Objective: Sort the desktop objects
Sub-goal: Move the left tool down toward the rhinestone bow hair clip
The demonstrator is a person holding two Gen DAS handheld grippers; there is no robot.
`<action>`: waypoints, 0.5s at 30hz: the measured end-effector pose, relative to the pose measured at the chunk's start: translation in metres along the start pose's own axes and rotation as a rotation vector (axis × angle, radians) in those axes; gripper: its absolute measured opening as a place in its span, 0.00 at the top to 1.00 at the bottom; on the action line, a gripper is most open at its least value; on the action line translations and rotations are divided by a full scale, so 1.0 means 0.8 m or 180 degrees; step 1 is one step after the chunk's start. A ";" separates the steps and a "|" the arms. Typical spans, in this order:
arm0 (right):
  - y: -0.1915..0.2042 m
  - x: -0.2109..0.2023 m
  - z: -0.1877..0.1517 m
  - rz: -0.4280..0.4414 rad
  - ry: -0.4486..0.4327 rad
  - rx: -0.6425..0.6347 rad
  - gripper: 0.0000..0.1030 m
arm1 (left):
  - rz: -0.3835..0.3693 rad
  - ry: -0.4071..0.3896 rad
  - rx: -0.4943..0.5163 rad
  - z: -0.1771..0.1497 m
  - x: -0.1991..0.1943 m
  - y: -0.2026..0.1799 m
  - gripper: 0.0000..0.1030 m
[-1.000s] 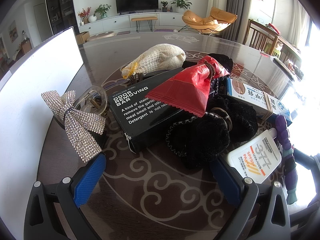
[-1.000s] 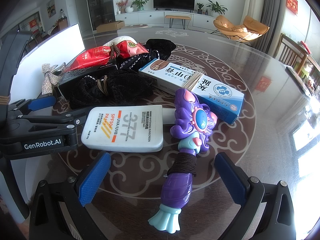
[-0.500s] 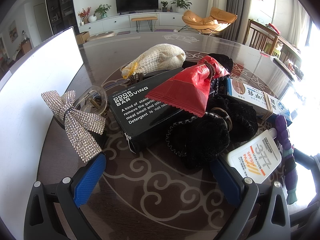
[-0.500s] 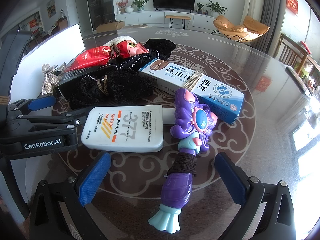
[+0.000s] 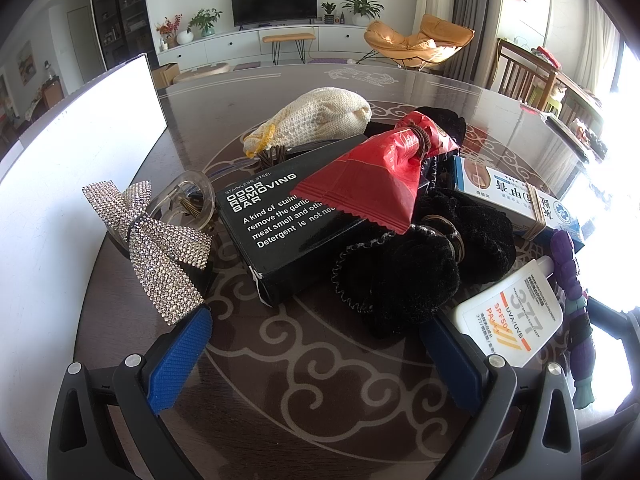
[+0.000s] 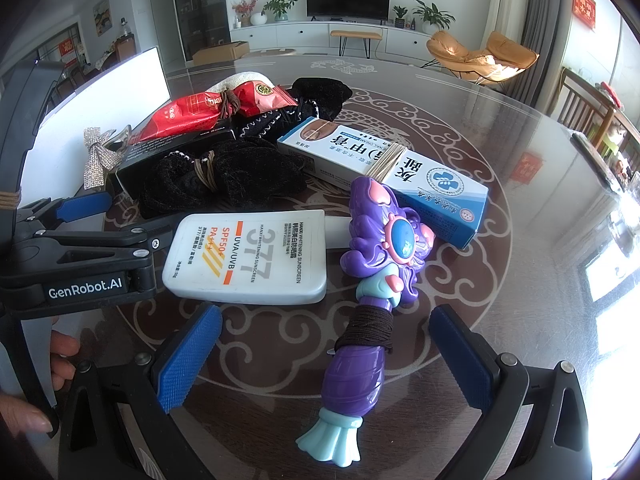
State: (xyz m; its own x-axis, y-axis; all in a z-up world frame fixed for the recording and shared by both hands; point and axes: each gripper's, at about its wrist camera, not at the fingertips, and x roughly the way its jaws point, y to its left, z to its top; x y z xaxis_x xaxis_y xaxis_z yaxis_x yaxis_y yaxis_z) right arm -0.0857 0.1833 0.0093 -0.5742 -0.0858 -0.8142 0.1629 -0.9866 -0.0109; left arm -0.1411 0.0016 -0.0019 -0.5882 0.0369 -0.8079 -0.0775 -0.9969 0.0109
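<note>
So both my grippers sit low over the table (image 5: pixel 320 360), spread wide with nothing between their blue pads. My left gripper (image 5: pixel 316 352) faces the pile: a black box (image 5: pixel 276 232) lies straight ahead, with a red packet (image 5: pixel 368 184) resting across its top and a black cloth bundle (image 5: pixel 412 272) tied with a band leaning against its near right side. To the left of the box sits a sparkly bow (image 5: pixel 156 240) beside a clear hair clip (image 5: pixel 188 200), and behind the box lies a cream knitted pouch (image 5: pixel 320 120). My right pad on that gripper is just beside the black bundle and the white sunscreen tube (image 5: pixel 516 312). My right gripper (image 6: pixel 324 352) has the purple toy wand (image 6: pixel 372 312) lying lengthwise between its open jaws, untouched, its teal tail toward me and a dark cord wound round its handle. The sunscreen tube lies flat just left of the wand's head, and a blue and white box (image 6: pixel 384 172) with a rubber band around it lies behind the wand, touching its top. A white board (image 6: pixel 120 84) stands at the table's far left
</note>
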 end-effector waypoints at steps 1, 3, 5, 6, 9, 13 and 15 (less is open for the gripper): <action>0.000 0.000 0.000 0.0000 0.0000 0.0000 0.00 | -0.0001 0.0004 -0.0005 0.000 0.000 0.000 0.00; 0.000 0.000 0.000 0.0000 0.0000 0.0001 0.00 | 0.0011 0.0036 -0.0006 -0.003 -0.003 -0.001 0.00; 0.000 0.000 0.000 0.0000 0.0000 0.0001 0.00 | -0.0046 0.0055 0.0089 -0.014 -0.013 -0.001 0.00; 0.000 0.000 0.000 0.0000 0.0000 0.0001 0.00 | -0.0071 0.0049 0.0128 -0.023 -0.020 0.001 0.00; 0.001 0.000 0.001 0.0051 0.0000 -0.0043 0.00 | -0.0102 0.0071 0.0154 -0.048 -0.037 0.016 0.00; 0.002 -0.001 0.001 0.0066 0.0000 -0.0059 0.00 | -0.0147 0.0079 0.0254 -0.060 -0.044 0.019 0.00; 0.001 -0.001 0.000 0.0066 0.0000 -0.0059 0.00 | -0.0136 0.0095 0.0265 -0.059 -0.044 0.020 0.00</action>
State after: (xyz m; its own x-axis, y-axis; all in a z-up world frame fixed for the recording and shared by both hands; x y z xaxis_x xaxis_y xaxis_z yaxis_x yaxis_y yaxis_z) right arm -0.0856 0.1825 0.0098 -0.5704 -0.1062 -0.8145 0.1895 -0.9819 -0.0047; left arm -0.0840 -0.0186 -0.0010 -0.5587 0.0759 -0.8259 -0.1694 -0.9853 0.0240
